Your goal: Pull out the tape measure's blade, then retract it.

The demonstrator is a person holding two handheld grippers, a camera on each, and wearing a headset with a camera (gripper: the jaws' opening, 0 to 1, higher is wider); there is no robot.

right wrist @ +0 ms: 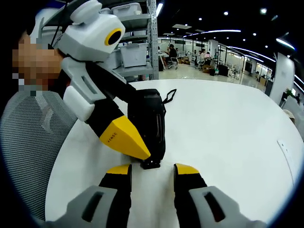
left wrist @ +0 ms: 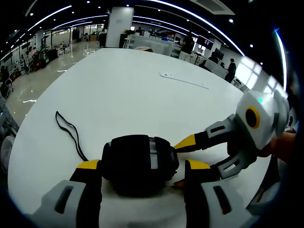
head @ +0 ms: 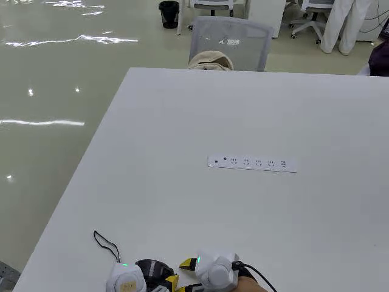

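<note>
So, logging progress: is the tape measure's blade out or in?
In: the blade's end tab sits right at the tape measure's mouth, between the open right tongs.

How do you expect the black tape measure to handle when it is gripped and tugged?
The tape measure looks like a rigid, rounded case, so it should keep shape between the left gripper's jaws, though it may twist if tugged off-axis. Its cord loop lies limp on the table and will probably trail.

Open-plan office: white desk (head: 182, 121), mesh chair (head: 231, 42), power strip (head: 251, 163), glossy floor (head: 55, 73).
</note>
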